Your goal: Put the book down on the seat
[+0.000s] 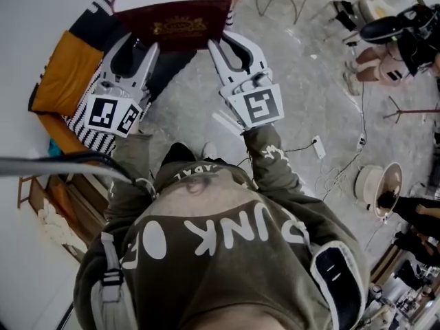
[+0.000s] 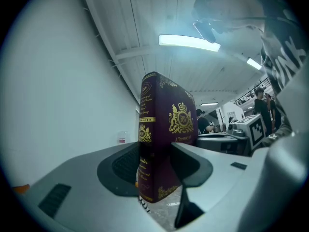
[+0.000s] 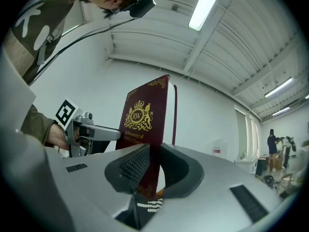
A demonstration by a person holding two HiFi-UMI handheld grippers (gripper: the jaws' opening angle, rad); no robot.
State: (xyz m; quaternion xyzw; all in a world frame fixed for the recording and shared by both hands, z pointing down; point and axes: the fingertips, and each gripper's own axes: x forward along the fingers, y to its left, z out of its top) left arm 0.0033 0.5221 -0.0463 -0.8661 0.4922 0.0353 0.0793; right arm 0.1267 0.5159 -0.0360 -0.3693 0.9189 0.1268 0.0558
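Observation:
A dark red book (image 1: pixel 175 23) with gold print is held up between both grippers, its white page edge facing away from me. It hangs above the seat (image 1: pixel 65 74), an orange armchair with black and white striped cushions. My left gripper (image 1: pixel 146 45) is shut on the book's left side, and my right gripper (image 1: pixel 218 45) is shut on its right side. In the left gripper view the book (image 2: pixel 166 129) stands upright between the pads of the left gripper (image 2: pixel 154 166). In the right gripper view its cover (image 3: pixel 142 120) is clamped in the right gripper (image 3: pixel 152 168).
Grey concrete floor lies below. Cables and a power strip (image 1: pixel 318 146) trail to my right, near a round white tub (image 1: pixel 378 184). A coat stand (image 1: pixel 412 112) and seated people are at the far right. A wooden frame (image 1: pixel 41 198) leans by the left wall.

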